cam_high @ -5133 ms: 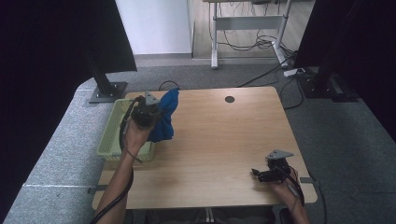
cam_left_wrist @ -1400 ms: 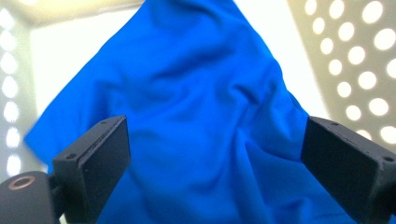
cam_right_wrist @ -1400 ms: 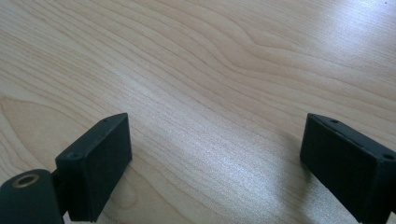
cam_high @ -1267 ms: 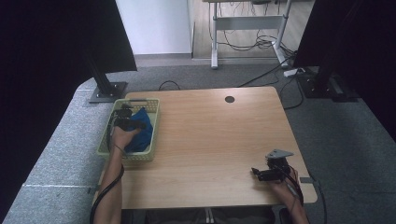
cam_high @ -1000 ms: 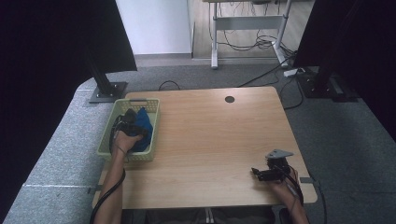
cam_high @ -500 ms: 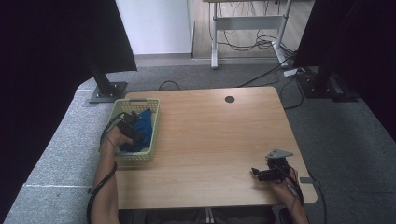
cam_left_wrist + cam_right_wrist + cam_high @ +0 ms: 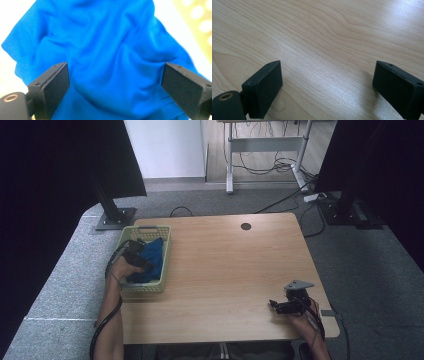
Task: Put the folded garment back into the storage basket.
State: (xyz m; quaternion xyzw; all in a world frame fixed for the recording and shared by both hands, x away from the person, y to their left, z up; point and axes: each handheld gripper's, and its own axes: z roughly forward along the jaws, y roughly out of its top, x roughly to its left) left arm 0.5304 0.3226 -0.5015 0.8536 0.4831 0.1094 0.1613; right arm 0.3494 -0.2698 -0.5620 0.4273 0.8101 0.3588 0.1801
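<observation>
A crumpled blue cloth [image 7: 151,261] lies inside the pale green basket [image 7: 167,254] at the table's left edge. My left gripper [image 7: 135,256] hangs over the basket, just above the cloth. In the left gripper view the cloth [image 7: 107,57] spreads out close below, and the left gripper [image 7: 115,85] is open with its jaws wide apart and nothing between them. My right gripper [image 7: 280,306] rests low near the table's front right corner. In the right gripper view the right gripper [image 7: 327,85] is open over bare wood [image 7: 324,37].
The wooden table [image 7: 235,270] has a round cable hole [image 7: 245,226] at its far edge. Black stands rise beyond the table at the left [image 7: 112,212] and right [image 7: 345,205]. Cables lie on the grey floor behind.
The left gripper carried the blue cloth down into the basket and let it go; its jaws now stand open above it. The right gripper has stayed still.
</observation>
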